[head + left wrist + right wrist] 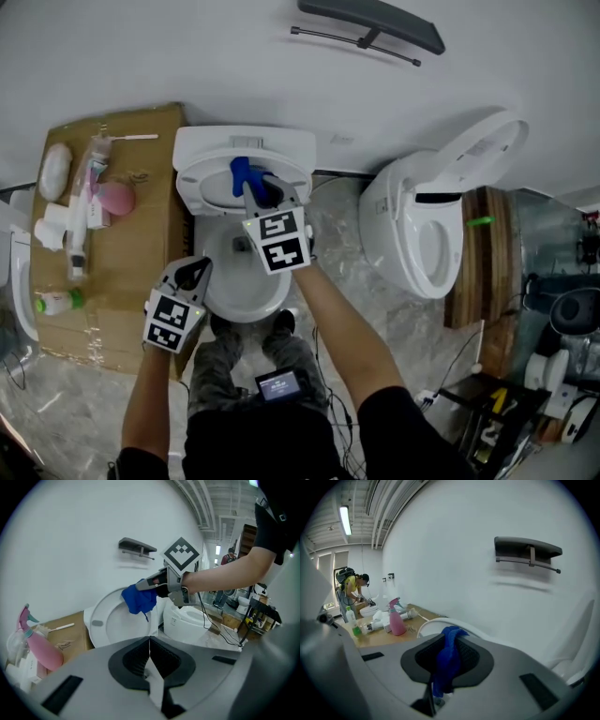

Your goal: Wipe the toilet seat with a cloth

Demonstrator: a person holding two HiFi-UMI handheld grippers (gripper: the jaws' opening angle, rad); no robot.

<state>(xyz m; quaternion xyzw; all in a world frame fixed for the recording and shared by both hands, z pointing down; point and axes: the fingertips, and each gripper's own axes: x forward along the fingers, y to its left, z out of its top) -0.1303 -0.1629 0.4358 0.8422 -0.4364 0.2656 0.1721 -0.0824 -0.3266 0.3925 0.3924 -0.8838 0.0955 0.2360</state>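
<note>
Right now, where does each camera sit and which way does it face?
Head view: on the person's head, facing steeply down at the toilet; forearms, legs, left gripper and right gripper show.
Left gripper view: on the left gripper, facing over its shut jaws at the raised lid and the cloth; right forearm shows.
Right gripper view: on the right gripper, facing past its clamped cloth toward the wall shelf.
Shared: both gripper views show the spray bottle and shelf.

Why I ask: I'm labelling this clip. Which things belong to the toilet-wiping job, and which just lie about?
Job:
- blue cloth, clamped in the right gripper jaws
- toilet in front, lid raised

Lying about:
- pink spray bottle on the cardboard
- second toilet
- wall shelf
- left gripper, jaws shut, empty
</note>
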